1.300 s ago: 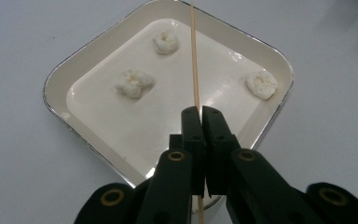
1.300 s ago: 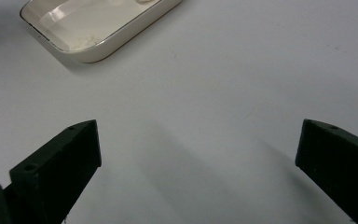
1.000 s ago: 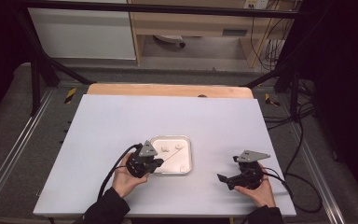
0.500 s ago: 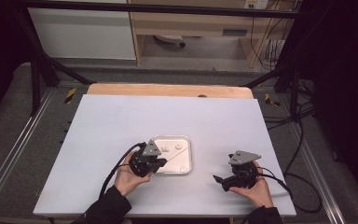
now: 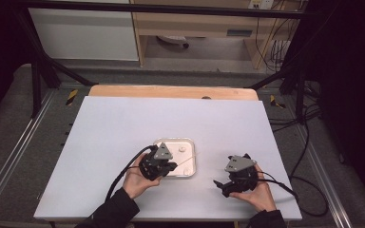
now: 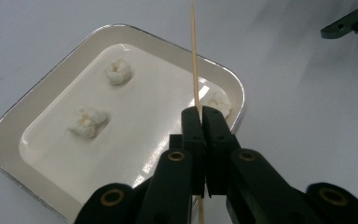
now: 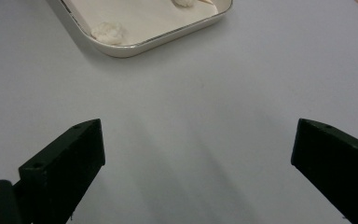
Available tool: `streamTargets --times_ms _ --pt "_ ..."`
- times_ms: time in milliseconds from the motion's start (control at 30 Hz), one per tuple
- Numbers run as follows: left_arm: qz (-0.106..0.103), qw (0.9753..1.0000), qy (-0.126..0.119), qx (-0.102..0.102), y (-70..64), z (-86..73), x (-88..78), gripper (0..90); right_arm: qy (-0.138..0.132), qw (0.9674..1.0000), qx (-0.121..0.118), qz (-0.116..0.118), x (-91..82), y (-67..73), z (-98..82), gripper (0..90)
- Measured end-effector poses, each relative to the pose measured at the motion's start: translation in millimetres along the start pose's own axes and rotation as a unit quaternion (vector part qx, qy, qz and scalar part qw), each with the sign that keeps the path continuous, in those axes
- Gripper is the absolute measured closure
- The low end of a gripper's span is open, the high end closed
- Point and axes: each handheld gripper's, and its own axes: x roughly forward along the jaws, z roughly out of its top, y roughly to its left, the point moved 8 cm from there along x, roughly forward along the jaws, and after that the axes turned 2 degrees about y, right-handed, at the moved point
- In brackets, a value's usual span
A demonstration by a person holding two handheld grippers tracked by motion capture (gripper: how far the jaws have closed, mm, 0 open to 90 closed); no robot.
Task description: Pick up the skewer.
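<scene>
left gripper clamped on skewer over tray, right gripper jaws apart, empty. step: spearing. next: tip into marshmallow at 1 o'clock

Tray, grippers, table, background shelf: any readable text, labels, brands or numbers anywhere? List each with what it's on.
None readable.
Tray, wooden skewer, white table: no print or marks.
Left gripper and right gripper: plain black jaws, no lettering visible.
Grey plate on the wooden shelf in the high view: may be a label, too small and blurred to read.
Yellow-black striped tape on the floor: hazard marking, no words.
</scene>
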Motion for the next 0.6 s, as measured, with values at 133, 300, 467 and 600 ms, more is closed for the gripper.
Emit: streamTargets --times_ms 133,300,467,600 --pt "-0.005 0.9999 0.005 0.010 -5.0 4.8 2.4 88.6 0.008 0.9998 -0.020 -0.003 1.0 2.7 2.0 3.8" --pt "-0.008 0.9997 0.011 0.020 -9.5 10.3 6.4 88.6 0.010 0.9986 -0.051 -0.013 2.1 5.3 5.4 5.2" --pt "-0.013 0.9994 0.018 0.029 -14.3 14.9 11.0 88.6 0.010 0.9971 -0.073 -0.021 0.7 7.2 9.1 6.4" --pt "-0.016 0.9992 0.021 0.032 -17.0 17.6 13.6 88.6 0.007 0.9954 -0.092 -0.026 -0.6 9.2 12.8 7.8"
